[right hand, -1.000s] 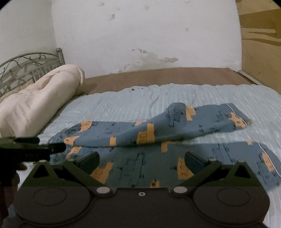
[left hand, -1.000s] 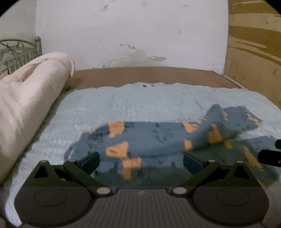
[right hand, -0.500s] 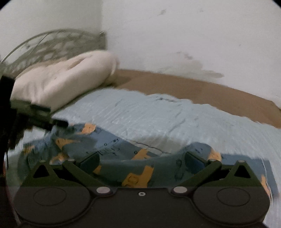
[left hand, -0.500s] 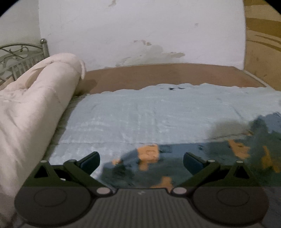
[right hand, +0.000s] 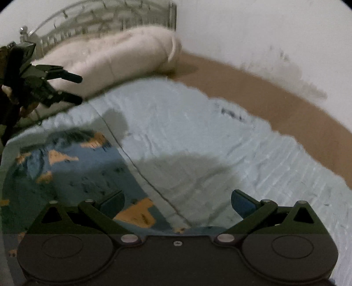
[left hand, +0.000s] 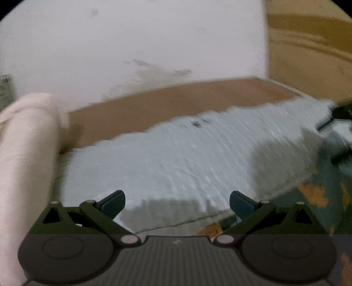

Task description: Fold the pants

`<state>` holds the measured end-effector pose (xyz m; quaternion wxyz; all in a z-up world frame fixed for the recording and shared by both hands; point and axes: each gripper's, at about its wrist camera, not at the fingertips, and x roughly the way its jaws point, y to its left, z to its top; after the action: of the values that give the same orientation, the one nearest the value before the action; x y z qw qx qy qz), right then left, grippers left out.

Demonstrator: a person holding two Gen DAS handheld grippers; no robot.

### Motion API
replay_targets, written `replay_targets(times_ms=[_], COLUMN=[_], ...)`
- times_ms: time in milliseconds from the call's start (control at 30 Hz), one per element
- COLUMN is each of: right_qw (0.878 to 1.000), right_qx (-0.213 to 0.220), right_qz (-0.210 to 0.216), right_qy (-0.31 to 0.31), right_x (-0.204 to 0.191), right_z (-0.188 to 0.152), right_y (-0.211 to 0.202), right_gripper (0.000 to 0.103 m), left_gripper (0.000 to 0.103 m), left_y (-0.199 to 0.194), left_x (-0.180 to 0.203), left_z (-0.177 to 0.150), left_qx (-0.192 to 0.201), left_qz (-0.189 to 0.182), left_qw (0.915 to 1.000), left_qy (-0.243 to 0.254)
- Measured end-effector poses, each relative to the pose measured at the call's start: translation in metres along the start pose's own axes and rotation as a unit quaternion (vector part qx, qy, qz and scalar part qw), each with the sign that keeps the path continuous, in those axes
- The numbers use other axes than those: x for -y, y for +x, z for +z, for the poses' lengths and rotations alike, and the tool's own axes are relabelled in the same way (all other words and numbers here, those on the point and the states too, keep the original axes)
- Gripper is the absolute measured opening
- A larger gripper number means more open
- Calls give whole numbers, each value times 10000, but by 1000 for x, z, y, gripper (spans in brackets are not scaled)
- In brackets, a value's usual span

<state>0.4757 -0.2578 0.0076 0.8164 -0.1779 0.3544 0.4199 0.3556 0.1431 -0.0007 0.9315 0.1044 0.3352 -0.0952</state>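
On the pale blue bedspread [right hand: 198,136], the pants [right hand: 72,173] are seen spread flat: blue-grey fabric printed with orange patches and small dark motifs. From the right wrist view they occupy the lower left, and their right-hand edge is marked by a thin dark seam running diagonally toward the camera. From the left wrist view only a blurred part of the pants [left hand: 312,198] is shown, at the lower right.

The right tongs [right hand: 177,201] are held apart, with nothing clamped between them; the left blue pad is placed over the pants and the right blue pad over the bare bedspread, though contact cannot be judged. The left tongs [left hand: 177,201] are likewise held apart and empty, directed over the bedspread [left hand: 176,158], with the pants' edge just beside the right pad. In the right wrist view the left tongs [right hand: 72,89] are seen again at the upper left, fingers separated, raised above the pants' far end. In the left wrist view a dark blurred form at the right edge is shown, presumably the right tongs [left hand: 336,132].

A rolled cream quilt [right hand: 114,59] is laid along the far side, before a metal headboard [right hand: 105,19]. Bare brown bed base [left hand: 176,103] is exposed beyond the bedspread, against a stained white wall [left hand: 132,44].
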Motion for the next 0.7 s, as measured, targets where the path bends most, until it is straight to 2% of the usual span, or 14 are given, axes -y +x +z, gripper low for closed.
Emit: replay_targets(times_ms=[167, 233, 300, 400, 467, 533, 600, 633, 667, 700], right_qw=[9958, 9923, 9885, 9850, 9823, 9800, 9796, 9799, 9794, 9781], right_qx=[-624, -867, -1108, -1387, -1661, -1842, -1924, -1926, -1942, -1987], right_qz=[655, 861, 1003, 1010, 866, 747, 561, 483, 481, 517], right_qy=[124, 196, 241, 171, 94, 79, 122, 181, 289, 350], right_x=[25, 27, 28, 26, 25, 27, 33, 36, 40, 42], right_z=[7, 7, 6, 4, 0, -3, -7, -9, -12, -15], right_y=[32, 41, 48, 54, 58, 57, 52, 50, 48, 47], right_gripper=[99, 86, 82, 74, 68, 60, 58, 57, 56, 54], left_gripper=[103, 103, 103, 99, 87, 80, 70, 57, 52, 51], left_y=[46, 55, 66, 75, 80, 85, 91, 95, 98, 100], left_x=[2, 7, 13, 26, 31, 36, 39, 41, 42, 41], left_z=[-6, -9, -12, -11, -12, -11, -11, -10, -10, -9], left_qx=[-240, -293, -397, -690, -870, -1095, -1317, -1439, -1573, -1652], left_qz=[-619, -982, -1292, -1501, -1668, -1829, -1923, -1915, -1906, -1886], left_qw=[9969, 9936, 9893, 9838, 9789, 9732, 9681, 9665, 9650, 9647], left_qy=[415, 476, 541, 697, 793, 857, 919, 924, 882, 807])
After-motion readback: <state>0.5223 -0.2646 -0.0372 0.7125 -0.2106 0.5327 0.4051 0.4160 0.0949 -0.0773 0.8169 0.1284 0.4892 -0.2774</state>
